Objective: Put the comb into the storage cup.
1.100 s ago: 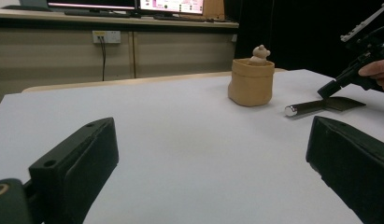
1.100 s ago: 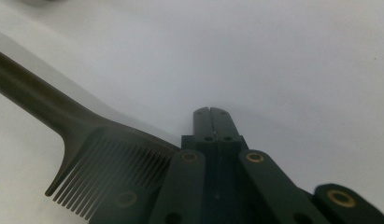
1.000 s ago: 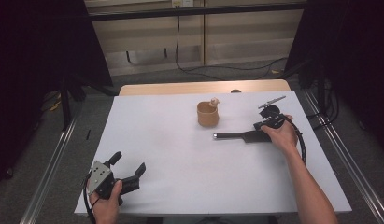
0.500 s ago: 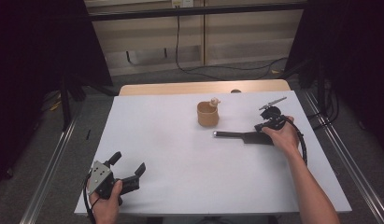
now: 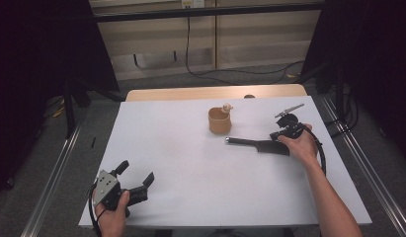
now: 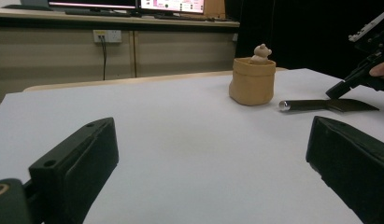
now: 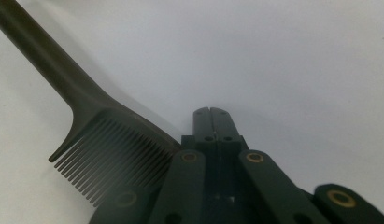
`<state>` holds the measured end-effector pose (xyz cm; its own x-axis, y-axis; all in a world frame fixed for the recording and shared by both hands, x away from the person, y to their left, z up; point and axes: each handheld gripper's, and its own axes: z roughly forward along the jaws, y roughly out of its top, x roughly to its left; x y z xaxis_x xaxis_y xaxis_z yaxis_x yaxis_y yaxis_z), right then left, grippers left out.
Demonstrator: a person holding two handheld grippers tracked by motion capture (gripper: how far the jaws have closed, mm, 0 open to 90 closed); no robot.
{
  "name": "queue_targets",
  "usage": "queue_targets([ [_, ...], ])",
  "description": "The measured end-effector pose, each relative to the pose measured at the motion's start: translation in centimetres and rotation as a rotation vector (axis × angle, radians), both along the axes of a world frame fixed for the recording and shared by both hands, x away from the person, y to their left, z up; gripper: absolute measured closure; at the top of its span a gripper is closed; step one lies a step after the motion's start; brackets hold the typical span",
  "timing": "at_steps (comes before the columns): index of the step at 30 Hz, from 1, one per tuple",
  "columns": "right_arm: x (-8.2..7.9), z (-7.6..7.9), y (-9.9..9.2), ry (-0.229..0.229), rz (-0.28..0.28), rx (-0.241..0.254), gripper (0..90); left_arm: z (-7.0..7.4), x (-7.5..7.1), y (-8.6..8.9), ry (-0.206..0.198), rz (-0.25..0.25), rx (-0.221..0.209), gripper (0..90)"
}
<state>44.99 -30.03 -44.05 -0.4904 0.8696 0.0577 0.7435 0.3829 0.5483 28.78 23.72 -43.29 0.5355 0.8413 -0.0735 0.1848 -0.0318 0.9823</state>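
1. Right gripper [image 5: 275,138] low over the white table [image 5: 190,148], toward its far right part, held in the right hand [image 5: 302,145].
2. Jaws pressed together, tips meeting, as seen from the right gripper view [image 7: 210,114]; nothing between the tips.
3. Black comb [image 5: 255,144] lying flat on the table, just beside the right gripper and to its left along its own view.
4. Comb's teeth [image 7: 110,161] nearest the gripper body, partly tucked under its linkage; whether touching the jaws, cannot tell.
5. Comb's thin handle [image 7: 35,51] running away from the gripper, up and leftward in its own view, ending in a pale tip [image 5: 228,140].
6. Tan cup [image 5: 219,121] with a small bear figure [image 5: 226,107] on its rim, standing upright just beyond the comb's handle end, apart from the right gripper.
7. Left gripper [image 5: 137,180] at the near left corner of the table, held in the left hand [image 5: 111,212], resting low.
8. Jaws spread wide, bare table between them; nothing gripped.
9. Ahead of the left gripper: cup [image 6: 252,79] well off and slightly rightward, comb [image 6: 327,105] further right, both well apart from it.
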Motion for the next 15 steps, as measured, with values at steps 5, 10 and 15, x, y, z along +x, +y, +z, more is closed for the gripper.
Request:
queue_targets([
  [5, -0.35, -0.04, -0.17, -0.008, -0.001, 0.003, 90.0, 0.03, -0.05, -0.04, -0.004, -0.001, 0.001, 2.5],
  [10, -0.64, -0.10, -0.49, -0.007, 0.000, 0.018, 90.0, -0.01, 0.03, -0.10, -0.003, 0.000, 0.000, 2.5],
  [15, -0.76, -0.13, -0.55, -0.006, -0.001, 0.028, 90.0, 0.02, 0.00, -0.08, -0.002, -0.001, -0.001, 2.5],
])
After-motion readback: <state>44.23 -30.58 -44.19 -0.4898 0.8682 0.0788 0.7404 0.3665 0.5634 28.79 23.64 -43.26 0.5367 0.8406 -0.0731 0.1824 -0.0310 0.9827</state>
